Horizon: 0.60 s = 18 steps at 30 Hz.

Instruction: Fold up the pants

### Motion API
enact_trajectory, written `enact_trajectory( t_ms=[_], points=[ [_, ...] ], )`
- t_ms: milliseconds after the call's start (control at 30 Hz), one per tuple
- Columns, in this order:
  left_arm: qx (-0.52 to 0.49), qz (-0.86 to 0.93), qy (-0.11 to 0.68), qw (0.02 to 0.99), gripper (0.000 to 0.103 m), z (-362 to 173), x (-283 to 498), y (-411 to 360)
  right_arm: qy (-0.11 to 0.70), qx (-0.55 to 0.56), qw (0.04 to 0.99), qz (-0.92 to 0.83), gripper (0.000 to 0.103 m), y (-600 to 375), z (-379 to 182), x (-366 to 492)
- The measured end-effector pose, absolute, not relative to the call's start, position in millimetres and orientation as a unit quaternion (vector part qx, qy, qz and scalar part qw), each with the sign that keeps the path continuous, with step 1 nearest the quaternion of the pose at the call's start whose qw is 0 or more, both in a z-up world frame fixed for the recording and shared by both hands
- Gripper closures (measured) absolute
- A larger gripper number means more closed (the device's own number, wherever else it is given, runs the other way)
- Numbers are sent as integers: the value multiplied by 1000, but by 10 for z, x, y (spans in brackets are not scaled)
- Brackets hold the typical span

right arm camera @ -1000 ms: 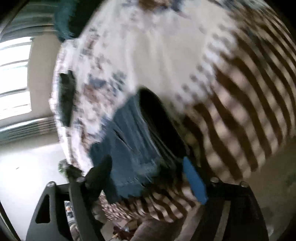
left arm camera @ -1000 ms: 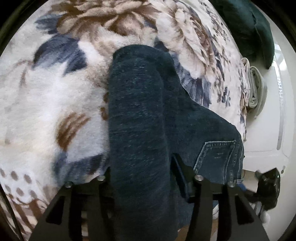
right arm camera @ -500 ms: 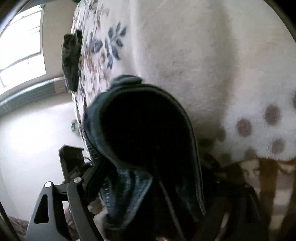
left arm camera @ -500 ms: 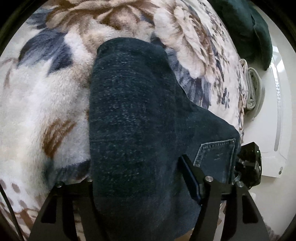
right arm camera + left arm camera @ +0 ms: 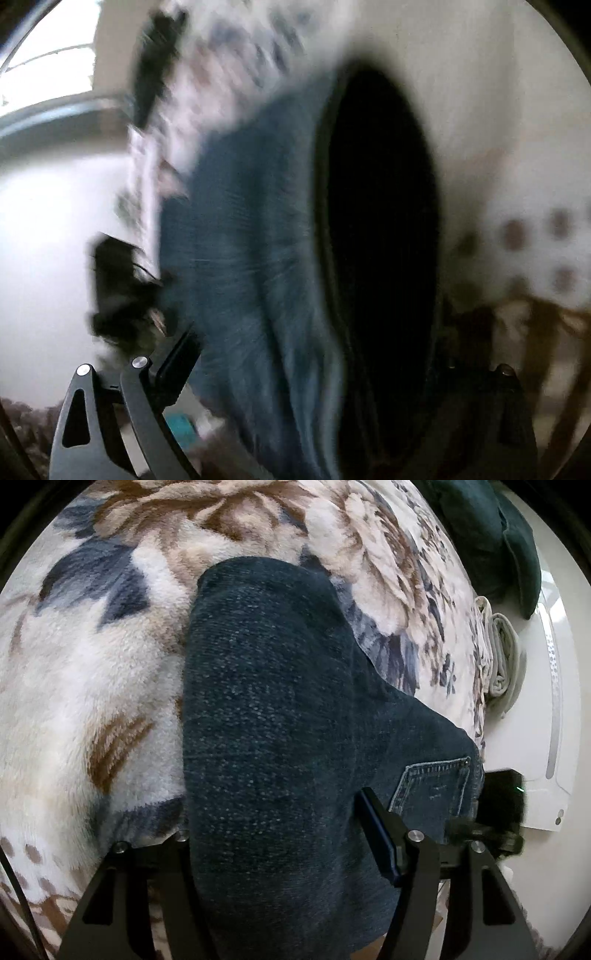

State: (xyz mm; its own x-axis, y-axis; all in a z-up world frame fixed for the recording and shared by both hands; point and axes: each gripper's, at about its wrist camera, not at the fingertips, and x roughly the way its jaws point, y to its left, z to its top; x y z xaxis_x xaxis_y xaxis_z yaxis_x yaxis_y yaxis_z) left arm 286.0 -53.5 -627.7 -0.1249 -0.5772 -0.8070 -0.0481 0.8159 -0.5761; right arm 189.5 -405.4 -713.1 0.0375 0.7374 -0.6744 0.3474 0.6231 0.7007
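The dark blue denim pants [image 5: 273, 716] lie folded on the fluffy floral blanket [image 5: 81, 686] covering the bed, a stitched back pocket [image 5: 432, 786] showing near the bed's edge. The left tool [image 5: 280, 834] straddles the folded leg; whether its pads press the cloth I cannot tell. The right tool [image 5: 306, 365] has just been opening, its jaws standing wide around the blurred waist end [image 5: 251, 236].

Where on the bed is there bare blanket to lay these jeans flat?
Left of the jeans, the floral blanket is bare out to the picture's edge, and beyond their far end too. It is crowded to the right: only a narrow strip before the bed's edge, with grey folded cloth and a dark green cushion there.
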Motion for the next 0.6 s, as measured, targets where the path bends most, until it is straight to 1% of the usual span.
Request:
enact_trajectory(
  t_ms=[67, 100, 133, 167, 200, 233, 267, 333, 400, 500, 533, 600],
  points=[
    [-217, -214, 719, 624, 40, -6282, 2872, -535, 670, 432, 581, 166, 3, -4109, -7269, 1921],
    [-217, -217, 718, 625, 43, -6275, 2875, -535, 663, 455, 573, 156, 4, -4182, -7290, 1924],
    [-214, -219, 716, 628, 50, -6257, 2876, -543, 657, 465, 574, 150, 11, -4217, -7273, 1916],
    [-207, -225, 710, 634, 55, -6207, 2870, -548, 648, 464, 586, 148, 22, -4233, -7206, 1903],
    [-200, -230, 708, 637, 67, -6160, 2866, -552, 648, 438, 607, 141, 41, -4211, -7101, 1883],
    [-190, -233, 704, 643, 71, -6087, 2862, -554, 648, 430, 614, 131, 46, -4201, -7035, 1854],
    [-190, -232, 701, 647, 72, -6031, 2850, -541, 647, 430, 618, 123, 49, -4199, -6989, 1828],
    [-184, -237, 697, 651, 76, -5870, 2825, -548, 640, 412, 639, 110, 59, -4184, -6768, 1760],
    [-179, -247, 690, 656, 77, -5699, 2805, -559, 634, 403, 652, 104, 62, -4175, -6592, 1682],
    [-175, -264, 674, 667, 77, -5393, 2792, -542, 618, 413, 662, 98, 64, -4214, -6283, 1574],
    [-177, -268, 670, 670, 77, -5281, 2806, -528, 612, 419, 664, 97, 68, -4137, -6222, 1599],
    [-179, -275, 662, 674, 77, -5117, 2854, -478, 606, 415, 671, 101, 68, -4097, -5979, 1562]
  ],
)
